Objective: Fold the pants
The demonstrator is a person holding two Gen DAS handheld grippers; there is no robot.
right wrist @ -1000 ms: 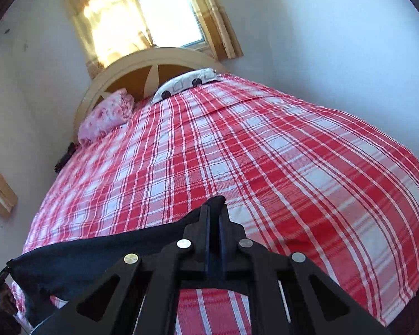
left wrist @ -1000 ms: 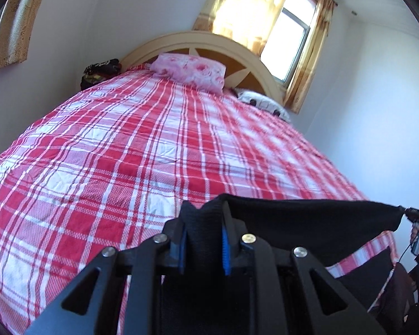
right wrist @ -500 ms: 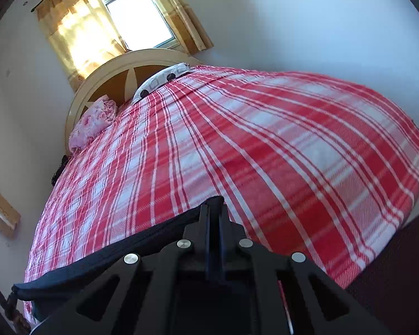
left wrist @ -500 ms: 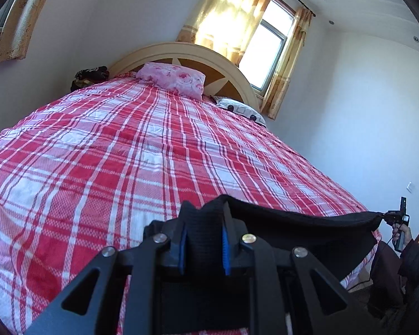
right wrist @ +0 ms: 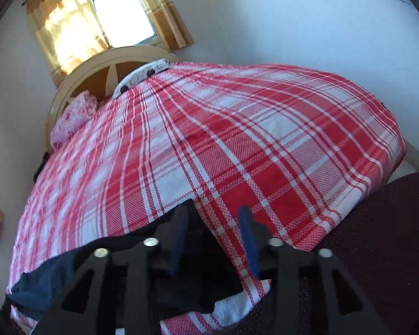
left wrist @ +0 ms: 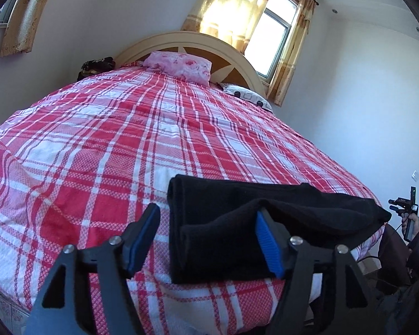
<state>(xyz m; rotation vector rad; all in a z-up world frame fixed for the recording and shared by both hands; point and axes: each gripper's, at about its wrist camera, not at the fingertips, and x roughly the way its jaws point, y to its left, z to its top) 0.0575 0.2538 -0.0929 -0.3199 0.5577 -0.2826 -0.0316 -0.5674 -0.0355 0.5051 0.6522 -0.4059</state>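
Pants: the black pants (left wrist: 226,223) lie folded in a flat band on the red-and-white plaid bedspread (left wrist: 97,150), near the foot edge of the bed; in the right wrist view the same dark cloth (right wrist: 56,276) runs off toward the lower left along that edge.
Left gripper: the left gripper (left wrist: 206,234) has its jaws apart and opening; the near end of the pants lies between its blue pads (left wrist: 268,243), and the left-hand pad stands clear of the cloth (whether the right-hand pad touches it cannot be told), so it has let go.
Right gripper: the right gripper (right wrist: 215,240) also has its jaws opening; dark cloth sits low between them, but the view is blurred, and the pads appear parted from it, so it looks released.
Person: a hand (left wrist: 410,220) at the right border of the left wrist view holds the other tool.
Head of bed: a pink floral pillow (left wrist: 178,65) rests against the curved headboard (left wrist: 187,39); a white pillow with dark spots (left wrist: 248,97) lies beside it; a sunlit curtain (left wrist: 231,8) hangs over the window (left wrist: 276,39).
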